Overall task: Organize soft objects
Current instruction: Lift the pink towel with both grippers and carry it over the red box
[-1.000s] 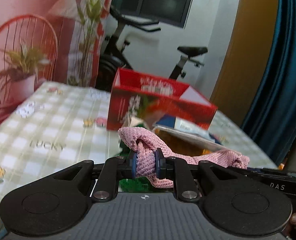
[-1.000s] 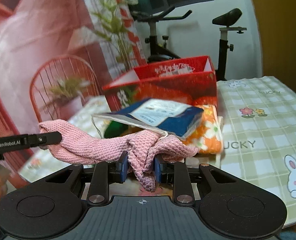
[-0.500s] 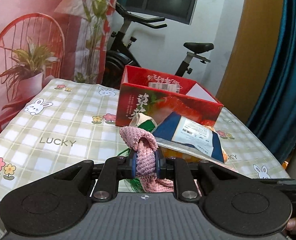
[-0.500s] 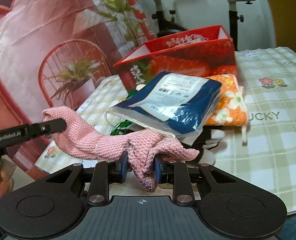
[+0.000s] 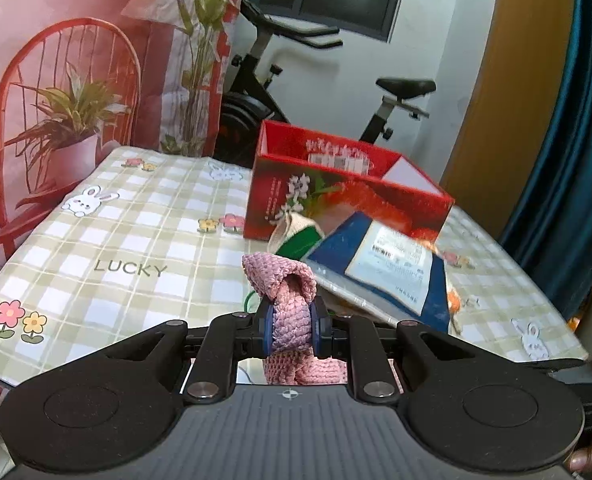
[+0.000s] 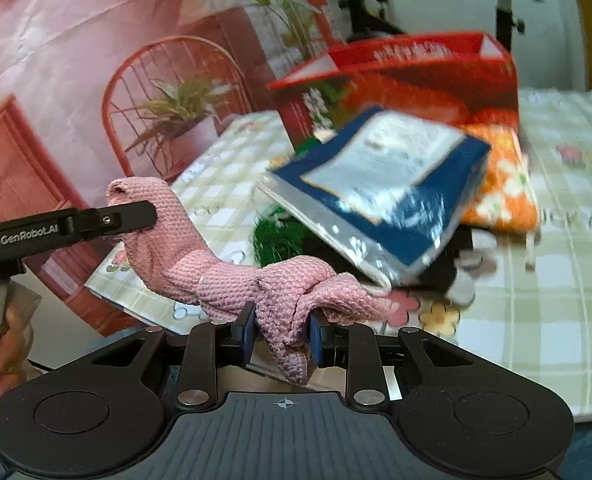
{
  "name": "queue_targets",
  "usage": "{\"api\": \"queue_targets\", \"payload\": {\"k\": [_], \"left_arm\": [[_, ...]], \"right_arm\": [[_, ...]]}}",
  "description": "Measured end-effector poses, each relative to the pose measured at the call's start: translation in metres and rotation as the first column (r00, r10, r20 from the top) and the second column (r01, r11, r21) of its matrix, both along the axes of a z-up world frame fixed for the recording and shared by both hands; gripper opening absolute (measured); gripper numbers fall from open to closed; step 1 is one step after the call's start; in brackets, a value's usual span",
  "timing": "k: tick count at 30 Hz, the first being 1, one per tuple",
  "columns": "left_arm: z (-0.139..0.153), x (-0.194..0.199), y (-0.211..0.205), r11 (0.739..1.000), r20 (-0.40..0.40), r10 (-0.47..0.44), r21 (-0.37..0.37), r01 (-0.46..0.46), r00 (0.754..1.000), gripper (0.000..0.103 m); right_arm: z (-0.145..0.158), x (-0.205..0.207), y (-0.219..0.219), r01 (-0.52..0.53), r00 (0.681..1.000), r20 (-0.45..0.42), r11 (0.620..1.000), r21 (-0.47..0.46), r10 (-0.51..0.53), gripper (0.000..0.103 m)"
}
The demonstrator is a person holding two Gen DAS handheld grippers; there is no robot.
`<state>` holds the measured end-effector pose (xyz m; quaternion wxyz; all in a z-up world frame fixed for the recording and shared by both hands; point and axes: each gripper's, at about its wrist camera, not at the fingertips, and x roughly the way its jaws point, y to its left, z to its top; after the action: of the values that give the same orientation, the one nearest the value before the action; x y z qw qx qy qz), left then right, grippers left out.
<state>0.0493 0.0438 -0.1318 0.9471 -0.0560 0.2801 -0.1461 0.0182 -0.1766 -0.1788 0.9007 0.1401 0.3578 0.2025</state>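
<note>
A pink knitted cloth (image 6: 216,276) hangs stretched between both grippers above the near edge of the table. My left gripper (image 5: 292,330) is shut on one bunched end of the pink cloth (image 5: 286,300). My right gripper (image 6: 282,336) is shut on the other end; in the right wrist view the left gripper (image 6: 136,212) shows at the far left with the cloth draped over its fingers. Behind the cloth lies a pile: a blue packet in clear plastic (image 6: 380,188), an orange flowered cloth (image 6: 500,184), something green (image 6: 276,236) and a dark item underneath.
A red open cardboard box (image 5: 336,192) stands on the checked tablecloth (image 5: 128,240) behind the pile. An exercise bike (image 5: 280,80) and a teal curtain (image 5: 568,160) are beyond the table. A hand (image 6: 4,344) grips the left tool's handle.
The right view has swung left and down, so the pile and box shifted right in it. In the left view the cloth's span to the right has dropped out of sight. Both grips are unchanged.
</note>
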Motion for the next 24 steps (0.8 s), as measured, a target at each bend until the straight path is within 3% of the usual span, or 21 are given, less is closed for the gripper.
{"api": "queue_targets", "payload": {"k": [16,24], "left_arm": [[0.04,0.011,-0.002,0.999,0.126,0.009,-0.039,-0.004,0.992,0.019],[0.058,0.045,-0.02,0.998,0.138,-0.037,-0.039,0.043,0.99,0.019]], "right_arm": [[0.063,0.006,-0.018,0.026,0.969,0.248,0.999,-0.042,-0.015,0.024],[0.077,0.034,-0.039,0.067,0.954,0.294,0.996,-0.053,-0.049,0.024]]}}
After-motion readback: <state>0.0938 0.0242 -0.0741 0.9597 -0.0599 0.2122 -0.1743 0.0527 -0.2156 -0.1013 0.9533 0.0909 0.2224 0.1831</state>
